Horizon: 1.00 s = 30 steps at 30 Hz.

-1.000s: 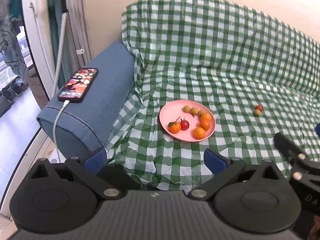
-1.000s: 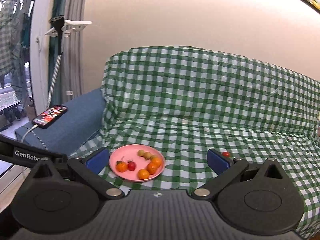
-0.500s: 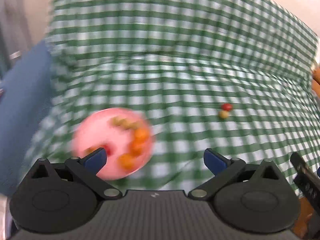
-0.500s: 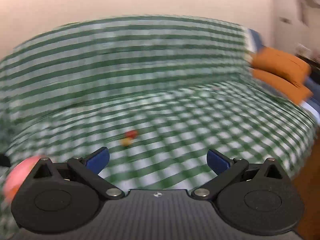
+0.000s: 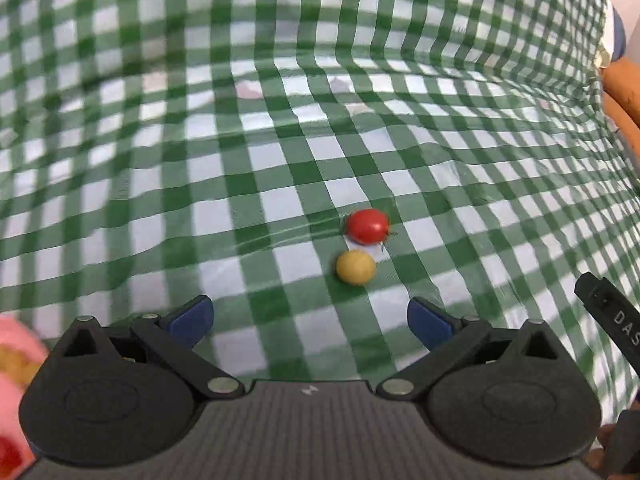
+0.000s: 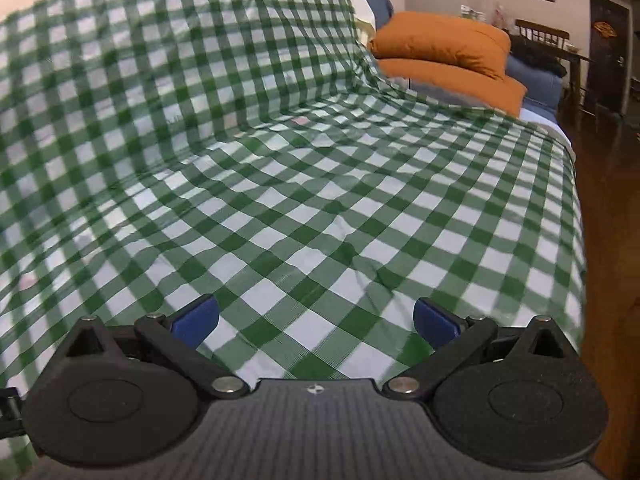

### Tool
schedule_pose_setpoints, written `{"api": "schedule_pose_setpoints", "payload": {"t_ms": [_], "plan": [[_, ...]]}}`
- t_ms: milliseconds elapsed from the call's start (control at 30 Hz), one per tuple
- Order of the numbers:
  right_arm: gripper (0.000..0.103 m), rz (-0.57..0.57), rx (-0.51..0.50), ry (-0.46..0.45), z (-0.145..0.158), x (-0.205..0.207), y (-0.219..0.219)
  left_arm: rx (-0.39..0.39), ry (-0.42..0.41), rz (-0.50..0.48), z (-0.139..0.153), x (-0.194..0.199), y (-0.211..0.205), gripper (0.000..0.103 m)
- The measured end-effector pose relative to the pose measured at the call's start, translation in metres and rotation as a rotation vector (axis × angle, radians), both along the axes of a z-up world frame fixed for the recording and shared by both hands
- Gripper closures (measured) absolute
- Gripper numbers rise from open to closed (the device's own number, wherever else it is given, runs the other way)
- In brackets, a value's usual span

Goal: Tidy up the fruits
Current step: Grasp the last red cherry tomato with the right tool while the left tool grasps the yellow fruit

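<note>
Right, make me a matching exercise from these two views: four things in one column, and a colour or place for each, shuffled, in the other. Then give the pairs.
Things:
1. cherry tomato
2. small round fruit
3. pillows
4. pink plate

Descriptions:
A. orange, stacked at the far end of the sofa
B. yellow, the nearer of the two loose fruits to the left hand-held gripper
C. cut off at the left edge of the left wrist view
D. red, just beyond the yellow fruit

Pairs: 1-D, 2-B, 3-A, 4-C

black plastic tongs, blue pads, silver screws, round ribbed housings, tiny white logo
</note>
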State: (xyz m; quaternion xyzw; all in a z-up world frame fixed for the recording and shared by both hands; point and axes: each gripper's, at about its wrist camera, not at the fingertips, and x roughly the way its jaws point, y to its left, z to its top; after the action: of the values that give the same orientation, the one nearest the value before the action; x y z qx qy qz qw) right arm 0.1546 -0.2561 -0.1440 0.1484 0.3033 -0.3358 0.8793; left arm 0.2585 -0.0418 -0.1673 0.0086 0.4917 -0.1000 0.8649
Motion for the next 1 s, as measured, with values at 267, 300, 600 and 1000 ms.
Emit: {"api": "schedule_pose_setpoints", "payload": {"t_ms": [267, 300, 600, 1000], "plan": [[0.001, 0.141, -0.065, 0.007, -0.026, 0.058, 0.015, -0.016, 0.055, -0.022, -0.044, 0.042, -0.011, 0.0], [0.001, 0.175, -0.078, 0.017, -0.029, 0.064, 0.017, -0.006, 0.038, -0.007, -0.046, 0.044, -0.006, 0.0], [0.001, 0.466, -0.09, 0.038, -0.059, 0.102, 0.054, -0.062, 0.039, 0.036, -0.043, 0.056, 0.039, 0.0], [0.001, 0.542, -0.108, 0.047, -0.064, 0.117, 0.073, 0.029, 0.039, 0.112, -0.037, 0.056, 0.077, 0.0]]}}
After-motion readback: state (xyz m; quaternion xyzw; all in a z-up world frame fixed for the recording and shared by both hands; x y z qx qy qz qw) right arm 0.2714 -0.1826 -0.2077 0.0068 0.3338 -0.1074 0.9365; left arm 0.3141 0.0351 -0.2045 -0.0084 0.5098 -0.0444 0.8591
